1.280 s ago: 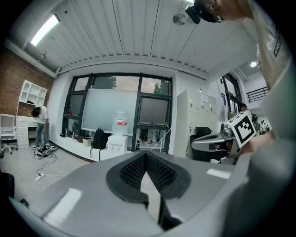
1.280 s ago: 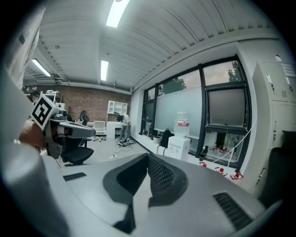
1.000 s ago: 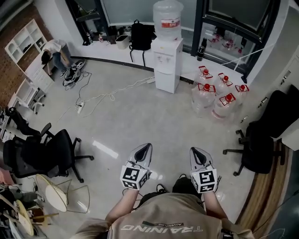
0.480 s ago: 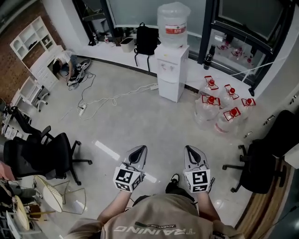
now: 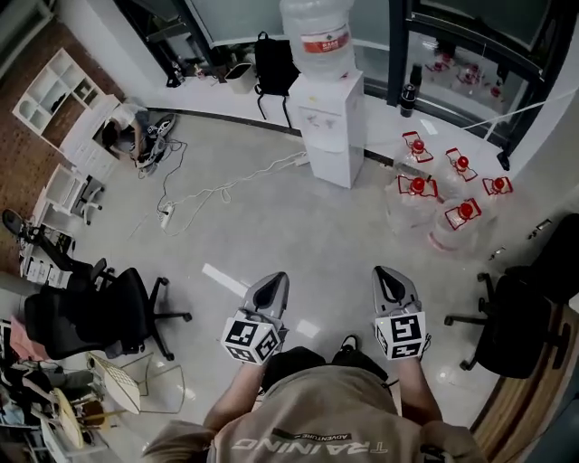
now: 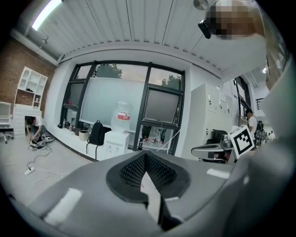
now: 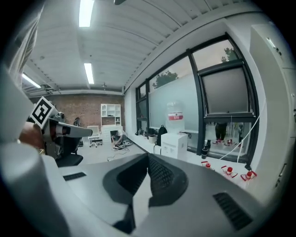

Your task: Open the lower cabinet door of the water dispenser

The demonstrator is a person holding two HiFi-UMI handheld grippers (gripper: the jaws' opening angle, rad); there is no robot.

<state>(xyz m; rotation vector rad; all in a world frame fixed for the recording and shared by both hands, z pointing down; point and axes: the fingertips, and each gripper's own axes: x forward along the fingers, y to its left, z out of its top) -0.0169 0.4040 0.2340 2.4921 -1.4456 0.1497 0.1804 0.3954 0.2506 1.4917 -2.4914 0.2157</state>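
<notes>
Well short of the water dispenser (image 5: 333,118): the approach.
Left tongs (image 5: 273,285) and right tongs (image 5: 389,278) closed, empty; dispenser stands across the floor (image 5: 271,217) by the window (image 5: 231,11); next, reach its lower door (image 5: 336,165).

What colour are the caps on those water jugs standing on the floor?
The caps are red; the head view shows them best.

Probably an office: a black swivel chair (image 5: 95,312), a water dispenser (image 5: 333,131), white shelving (image 5: 56,89) against a brick wall (image 7: 83,111).
</notes>
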